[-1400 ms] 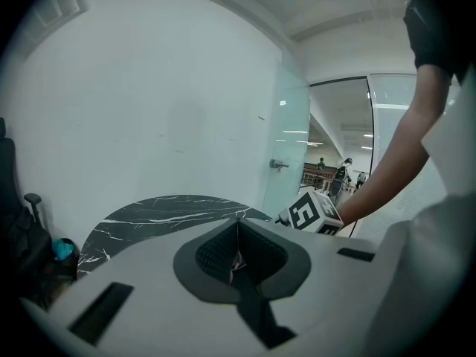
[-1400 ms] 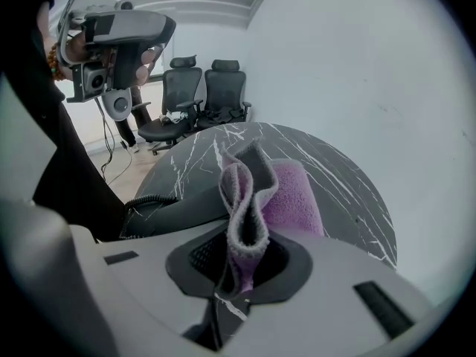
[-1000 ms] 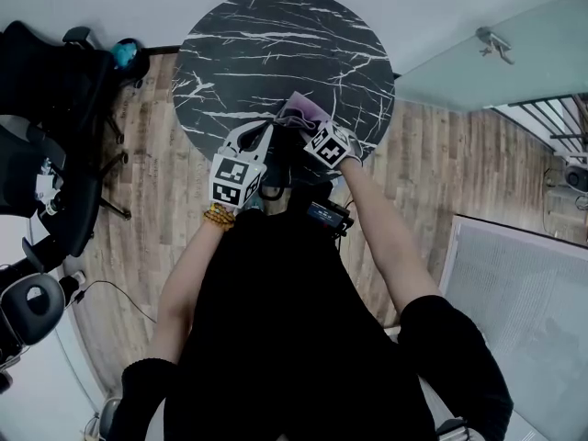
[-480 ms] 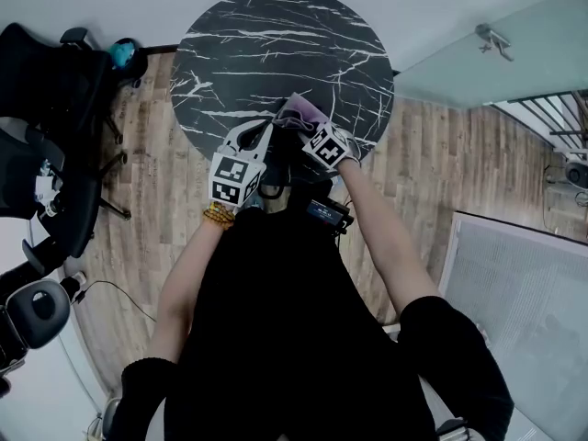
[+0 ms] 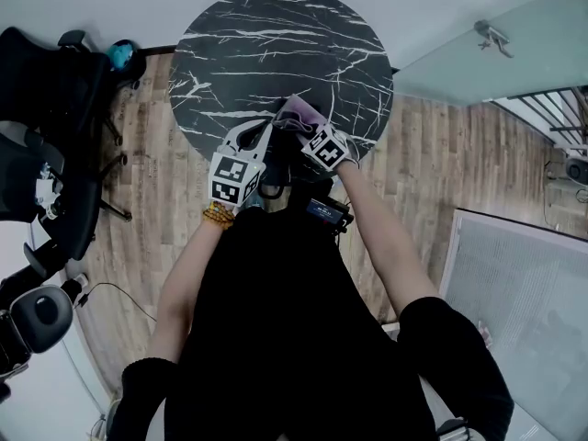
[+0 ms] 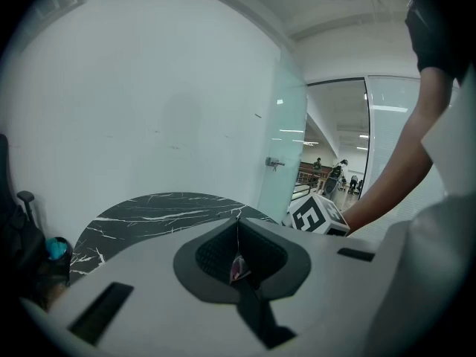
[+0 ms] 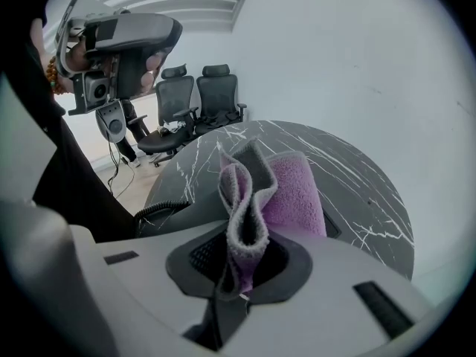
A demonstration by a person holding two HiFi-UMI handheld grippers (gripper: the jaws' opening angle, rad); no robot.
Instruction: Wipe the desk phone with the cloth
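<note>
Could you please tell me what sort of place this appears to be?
Probably an office meeting room: a round black marble-patterned table, swivel office chairs beside it, and a glass partition along one side.

Marble table (image 5: 276, 44) far half open — phone (image 5: 323, 212), seemingly, crowds near edge.

We see the table (image 5: 276, 44) black like marble, with thin white veins. The cloth (image 7: 290, 188) is purple on its fluffy face and grey along the edge. The left gripper (image 6: 238, 229) and the right gripper (image 7: 242, 248) both have a light grey body with dark grey inner pads, and the cube (image 5: 237, 180) on each shows black-and-white square markers. The floor (image 5: 423, 154) has brownish-grey wood planks. The person's top (image 5: 276, 320) is black, and the bracelet (image 5: 219, 215) has golden-orange beads. The office chairs (image 7: 197, 99) are black, and the coiled cord (image 7: 160, 213) also.
</note>
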